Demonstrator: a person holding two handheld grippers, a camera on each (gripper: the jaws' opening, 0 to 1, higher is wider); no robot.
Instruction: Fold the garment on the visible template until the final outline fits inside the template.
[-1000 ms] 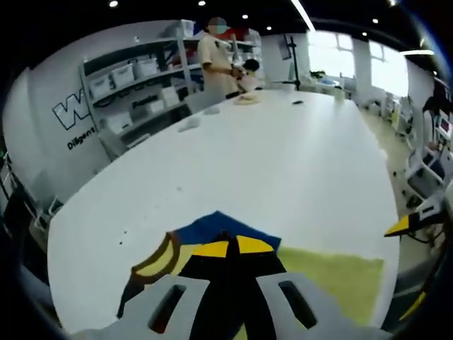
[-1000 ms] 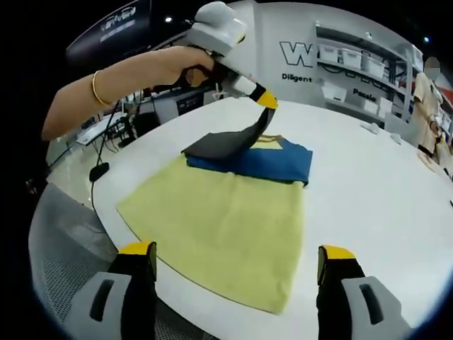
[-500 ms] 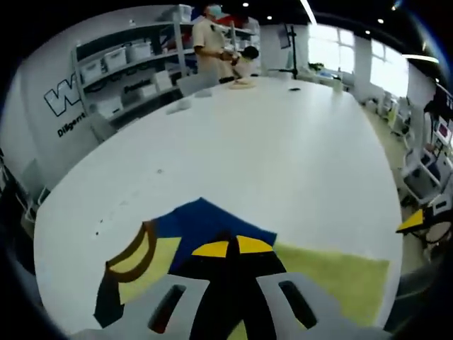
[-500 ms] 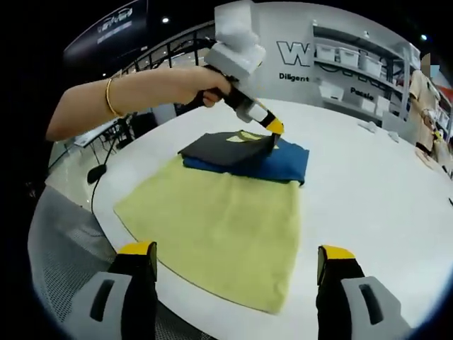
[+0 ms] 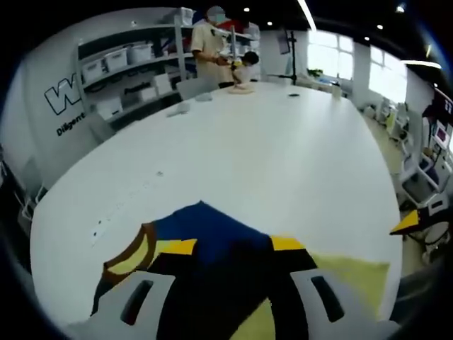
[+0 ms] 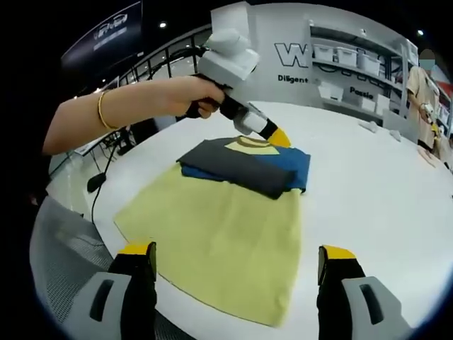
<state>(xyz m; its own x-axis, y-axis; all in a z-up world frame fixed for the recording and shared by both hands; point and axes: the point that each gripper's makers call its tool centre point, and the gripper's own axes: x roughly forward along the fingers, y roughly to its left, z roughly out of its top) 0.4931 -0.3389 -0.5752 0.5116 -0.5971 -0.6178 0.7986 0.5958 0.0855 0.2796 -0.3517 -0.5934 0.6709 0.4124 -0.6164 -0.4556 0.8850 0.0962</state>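
A long white table (image 6: pixel 382 184) carries the work, with shelving of white bins (image 5: pixel 120 67) along the wall behind and a person (image 5: pixel 210 46) standing at the table's far end. On the near part of the table lies the yellow-green template (image 6: pixel 219 234), spread flat. The garment (image 6: pixel 244 164), dark grey and blue with a yellow collar patch, lies folded across the template's far edge; its blue side hangs slightly past the template's corner, so part of the outline sits on bare table. In the left gripper view the garment (image 5: pixel 212 248) lies directly under the camera. The left gripper (image 6: pixel 276 136), held in a hand (image 6: pixel 195 95) wearing a gold bangle (image 6: pixel 104 110), hovers just above the collar; its jaws stand parted with nothing between them. The right gripper (image 6: pixel 237 273) is held back over the template's near edge, jaws spread wide, holding nothing.
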